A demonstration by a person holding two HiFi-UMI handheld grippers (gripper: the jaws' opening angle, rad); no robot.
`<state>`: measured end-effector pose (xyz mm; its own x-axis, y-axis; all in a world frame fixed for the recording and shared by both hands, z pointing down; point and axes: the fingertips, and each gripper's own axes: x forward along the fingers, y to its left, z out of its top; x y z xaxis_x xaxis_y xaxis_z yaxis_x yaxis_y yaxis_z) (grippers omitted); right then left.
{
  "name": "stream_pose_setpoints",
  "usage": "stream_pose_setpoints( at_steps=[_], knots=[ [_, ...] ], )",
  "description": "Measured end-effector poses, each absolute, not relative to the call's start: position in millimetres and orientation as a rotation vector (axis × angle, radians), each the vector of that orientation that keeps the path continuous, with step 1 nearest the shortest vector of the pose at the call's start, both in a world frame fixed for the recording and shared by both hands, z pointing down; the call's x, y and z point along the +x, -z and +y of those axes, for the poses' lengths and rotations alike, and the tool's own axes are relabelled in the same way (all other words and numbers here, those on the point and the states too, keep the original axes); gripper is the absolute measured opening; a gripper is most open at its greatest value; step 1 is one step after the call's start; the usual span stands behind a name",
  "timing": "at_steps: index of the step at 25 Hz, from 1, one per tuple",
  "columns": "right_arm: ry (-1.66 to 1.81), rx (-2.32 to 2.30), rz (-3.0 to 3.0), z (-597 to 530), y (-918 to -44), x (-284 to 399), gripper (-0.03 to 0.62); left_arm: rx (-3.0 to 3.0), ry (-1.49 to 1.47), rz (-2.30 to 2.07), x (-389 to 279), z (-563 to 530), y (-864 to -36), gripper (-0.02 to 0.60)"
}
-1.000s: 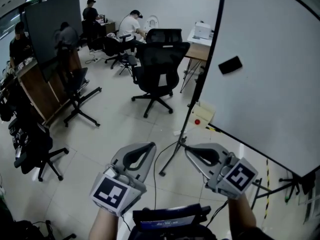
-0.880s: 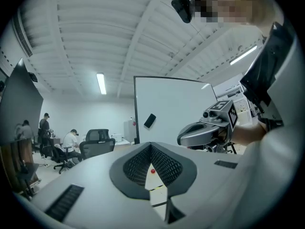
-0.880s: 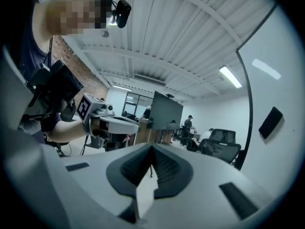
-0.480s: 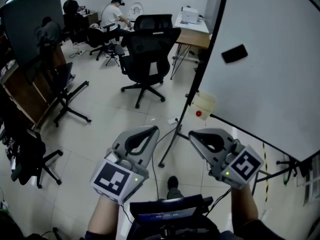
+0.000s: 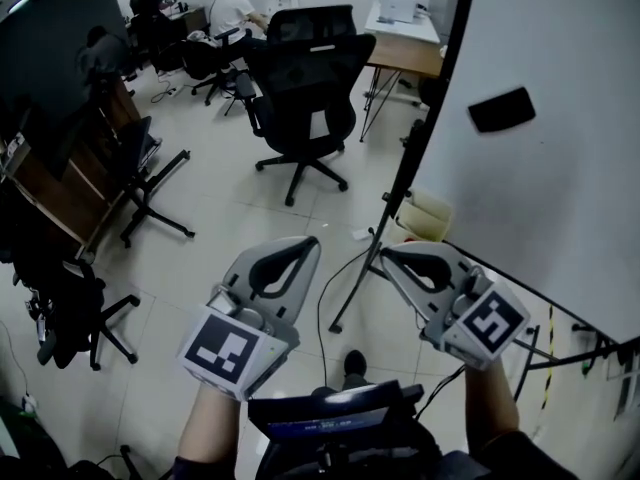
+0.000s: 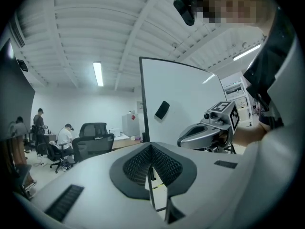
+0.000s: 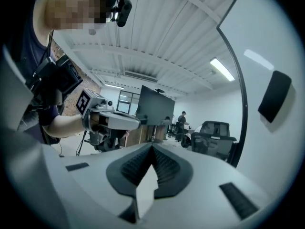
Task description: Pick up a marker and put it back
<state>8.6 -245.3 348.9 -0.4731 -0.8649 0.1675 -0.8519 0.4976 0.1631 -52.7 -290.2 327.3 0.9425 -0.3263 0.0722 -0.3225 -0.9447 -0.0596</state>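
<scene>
Office chair (image 5: 305, 83) near whiteboard (image 5: 570, 203) bearing, perhaps, an eraser (image 5: 501, 109).

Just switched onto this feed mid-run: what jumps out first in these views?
The left gripper and right gripper, grey with black-and-white marker cubes, fill the bottom of the head view, jaws shut and empty. A large white whiteboard stands at the right with a black rectangular eraser stuck on it; a black office chair sits on the floor, upper middle.

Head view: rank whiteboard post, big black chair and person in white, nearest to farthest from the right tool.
1. Whiteboard post, just ahead.
2. Black chair, ahead left.
3. Person in white, far back left.
</scene>
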Motion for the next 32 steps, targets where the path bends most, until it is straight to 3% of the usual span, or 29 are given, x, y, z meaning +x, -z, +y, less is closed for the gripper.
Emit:
stream_pose_setpoints(
  at_steps=[8, 23, 30, 32],
  knots=[
    [0.045, 1.374, -2.533, -285.2, -371.0, 75.1, 0.013, -3.045, 0.182, 0.542, 22.8, -327.2, -342.3, 0.000],
    [-0.063, 1.492, -2.362, -343.7, -419.5, 154.2, 0.017, -3.099, 0.249, 0.343, 90.5, -389.1, -382.9, 0.000],
    [-0.092, 1.507, -2.290, -360.4, -444.2, 166.4, 0.124, -3.141, 0.267, 0.253, 99.4, -417.7, -393.8, 0.000],
    [-0.109, 1.487, -2.261, -362.6, -454.0, 167.8, 0.191, -3.161, 0.282, 0.245, 100.6, -423.6, -400.7, 0.000]
  ],
)
